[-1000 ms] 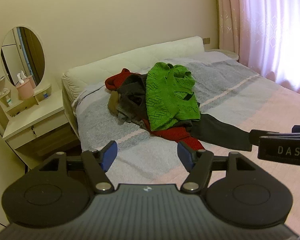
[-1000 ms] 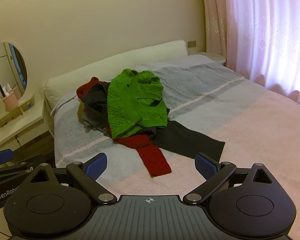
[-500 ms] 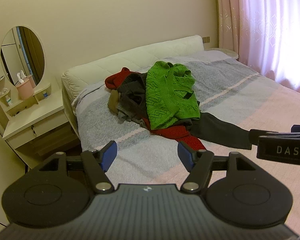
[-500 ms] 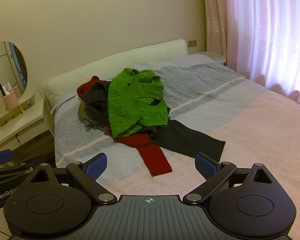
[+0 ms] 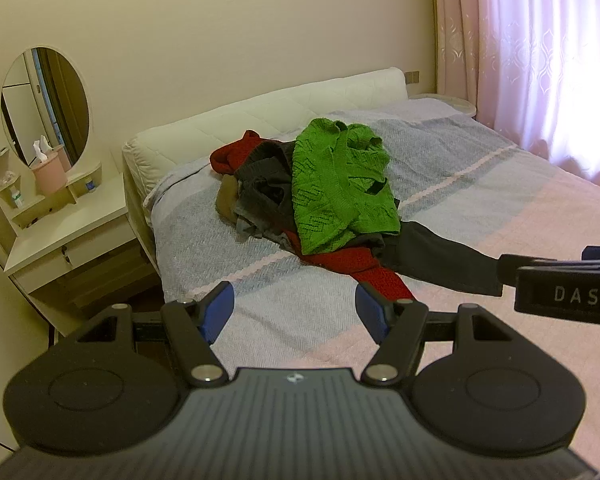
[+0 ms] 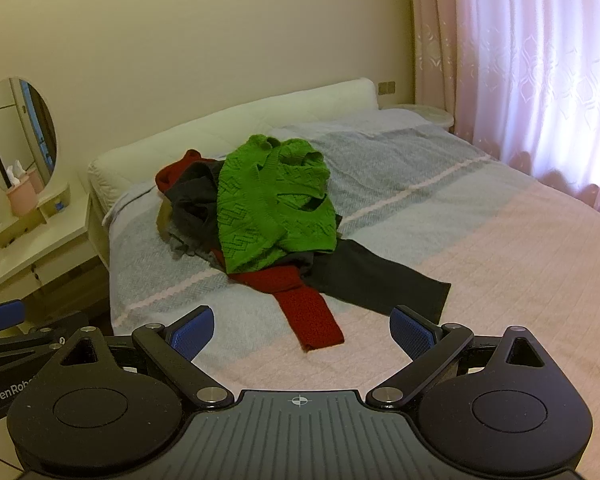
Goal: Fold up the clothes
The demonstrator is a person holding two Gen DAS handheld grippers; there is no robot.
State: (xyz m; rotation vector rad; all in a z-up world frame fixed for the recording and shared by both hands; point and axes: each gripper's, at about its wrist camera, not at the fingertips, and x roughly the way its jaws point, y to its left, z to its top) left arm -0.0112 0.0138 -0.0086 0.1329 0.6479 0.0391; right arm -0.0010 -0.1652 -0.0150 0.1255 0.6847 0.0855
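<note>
I held the left gripper [image 5: 294, 310] and the right gripper [image 6: 302, 330] above the near edge of the bed [image 6: 500, 264], both with fingers spread apart and holding nothing. The pile of clothes [image 6: 260, 224] lay toward the headboard, green sweater [image 5: 340, 188] on top, well apart from both grippers.

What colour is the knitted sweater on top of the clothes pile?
Bright green. The knitted sweater shows best in the right wrist view.

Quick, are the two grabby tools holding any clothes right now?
Left tool: open, holding nothing.
Right tool: open, holding nothing.
The clothes pile lies untouched on the bed.
</note>
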